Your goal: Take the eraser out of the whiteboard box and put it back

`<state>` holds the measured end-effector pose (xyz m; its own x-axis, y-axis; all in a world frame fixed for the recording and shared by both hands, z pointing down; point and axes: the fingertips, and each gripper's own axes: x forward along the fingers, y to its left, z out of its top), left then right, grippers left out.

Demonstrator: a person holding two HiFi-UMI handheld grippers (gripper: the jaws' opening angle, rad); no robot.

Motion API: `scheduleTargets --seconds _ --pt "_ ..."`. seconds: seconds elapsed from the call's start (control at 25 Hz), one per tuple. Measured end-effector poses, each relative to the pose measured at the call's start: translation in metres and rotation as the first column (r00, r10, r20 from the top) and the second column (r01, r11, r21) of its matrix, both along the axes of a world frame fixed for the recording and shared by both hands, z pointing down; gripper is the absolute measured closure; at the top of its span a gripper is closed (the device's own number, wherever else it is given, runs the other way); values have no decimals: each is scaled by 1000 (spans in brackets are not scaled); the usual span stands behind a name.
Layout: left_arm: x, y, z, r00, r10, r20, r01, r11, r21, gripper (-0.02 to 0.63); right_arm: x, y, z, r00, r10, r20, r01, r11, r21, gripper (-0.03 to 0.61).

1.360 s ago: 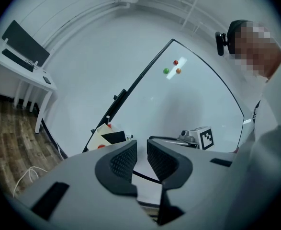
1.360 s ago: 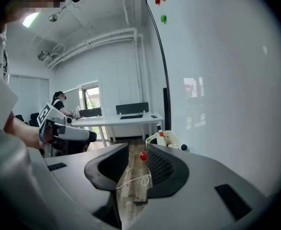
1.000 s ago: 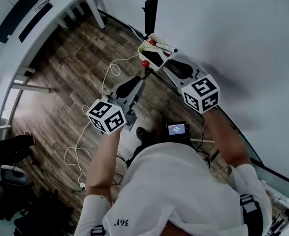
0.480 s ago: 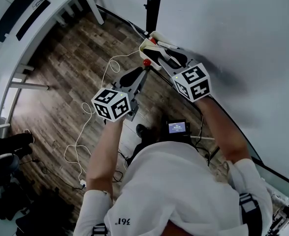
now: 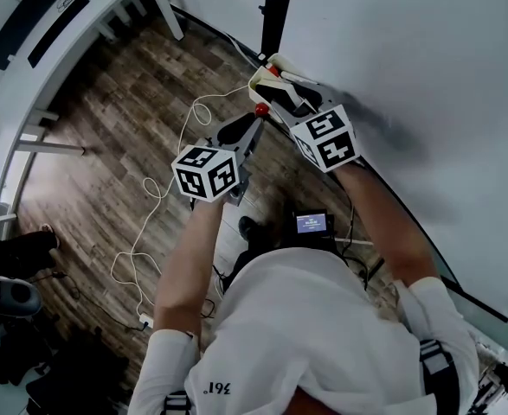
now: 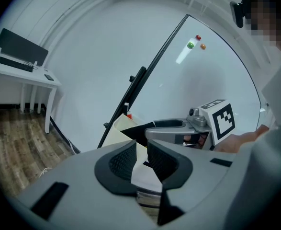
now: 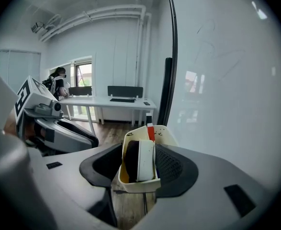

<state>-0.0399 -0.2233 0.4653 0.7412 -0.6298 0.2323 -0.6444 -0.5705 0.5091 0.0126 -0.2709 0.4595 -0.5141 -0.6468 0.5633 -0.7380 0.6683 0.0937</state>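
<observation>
Right gripper (image 7: 139,164): jaws wide apart, and they have just been opening. The whiteboard box (image 7: 130,183) stands between them, with neither pad pressing on it. The eraser (image 7: 141,159) sits upright inside the box, dark felt face to the left in the right gripper view, white body to the right. A red marker (image 7: 151,131) stands in the box behind the eraser.

Left gripper (image 6: 141,159): jaws a narrow gap apart, gripping nothing. It points at the near corner of the cream box (image 6: 115,134), which lies just beyond its tips. The right gripper (image 6: 176,128) crosses the left gripper view from the right, over the box.

Head view: both grippers converge on the box (image 5: 266,74) at the foot of the whiteboard (image 5: 409,59), the right gripper (image 5: 290,102) over it and the left gripper (image 5: 247,130) just beside it on the floor side. A small red knob (image 5: 260,109) shows between the two grippers, below the box.

Surroundings: wood-plank floor (image 5: 106,145) with a white cable (image 5: 163,188) looped across it, and a white surface (image 5: 37,76) on legs, well apart to the left.
</observation>
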Motion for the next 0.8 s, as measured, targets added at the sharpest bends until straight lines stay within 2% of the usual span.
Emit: scheduleTargets --seconds 0.36,0.48,0.8 --pt "-2 1 2 1000 -15 3 15 1000 -23 536 -2 -7 11 996 43 -78 -42 999 16 365" --pt "1 3 -1 1000 -17 -20 17 999 -37 494 -4 -2 5 996 35 -80 -35 999 6 366" --pt "21 7 1 999 22 -35 -23 999 -40 494 2 -2 3 993 1 -121 4 999 33 380"
